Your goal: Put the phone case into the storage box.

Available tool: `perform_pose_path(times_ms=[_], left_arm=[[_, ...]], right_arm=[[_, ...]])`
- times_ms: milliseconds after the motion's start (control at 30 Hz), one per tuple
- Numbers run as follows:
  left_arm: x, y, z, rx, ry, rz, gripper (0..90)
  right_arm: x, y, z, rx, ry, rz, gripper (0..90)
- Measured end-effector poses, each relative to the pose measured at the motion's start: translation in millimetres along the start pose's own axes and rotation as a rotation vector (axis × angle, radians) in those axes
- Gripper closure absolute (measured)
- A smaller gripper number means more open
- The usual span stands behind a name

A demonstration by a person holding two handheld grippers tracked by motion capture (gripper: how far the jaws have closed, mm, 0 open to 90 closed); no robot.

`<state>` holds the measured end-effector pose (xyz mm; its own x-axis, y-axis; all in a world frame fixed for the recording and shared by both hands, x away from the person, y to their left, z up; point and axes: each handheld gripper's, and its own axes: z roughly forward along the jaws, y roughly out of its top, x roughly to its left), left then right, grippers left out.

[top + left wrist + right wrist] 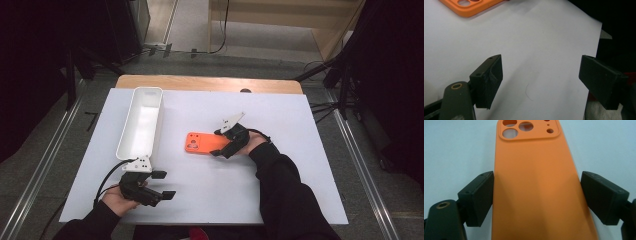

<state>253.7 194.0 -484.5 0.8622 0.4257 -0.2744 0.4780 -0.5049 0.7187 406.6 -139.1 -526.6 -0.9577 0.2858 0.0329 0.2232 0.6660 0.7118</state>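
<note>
- The orange phone case (202, 142) lies flat on the white table sheet (280, 165), near the middle, camera cut-outs pointing toward the white bin (142, 120) on the left.
- The right gripper (218, 145) is down at the case's near end; in the right gripper view its jaws stand apart, one on each long edge of the case (534, 182), so it's released for now.
- The left-hand jaw looks to be touching the case's edge, the other just off it, though at this angle I can't be sure of real contact on either side.
- The left gripper (165, 186) waits at the front left of the sheet, jaws spread wide over bare white paper, nothing between them.
- The step in hand, I'd judge, is gripping the case across its width.
- To do it well: keep both pads level with the thin side walls, low against the sheet, and centre the case so both jaws meet it together.
- Squeeze gently, since a soft case would likely bow or pop out under a hard pinch.
- Lift straight up, then carry; the bin is the likely destination.
</note>
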Motion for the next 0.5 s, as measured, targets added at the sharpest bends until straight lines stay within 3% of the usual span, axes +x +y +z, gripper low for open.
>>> perform_pose_path(times_ms=[300, 500], left_arm=[[0.7, 0.1, -0.6, -0.003, -0.002, -0.005, 19.6], [0.2, 0.5, -0.7, -0.001, -0.006, -0.01, 19.7]], right_arm=[[-10.8, -0.8, -6.2, -0.049, 0.026, 0.142, 14.0], [-12.2, 5.6, -20.8, -0.113, 0.056, 0.249, 14.1]])
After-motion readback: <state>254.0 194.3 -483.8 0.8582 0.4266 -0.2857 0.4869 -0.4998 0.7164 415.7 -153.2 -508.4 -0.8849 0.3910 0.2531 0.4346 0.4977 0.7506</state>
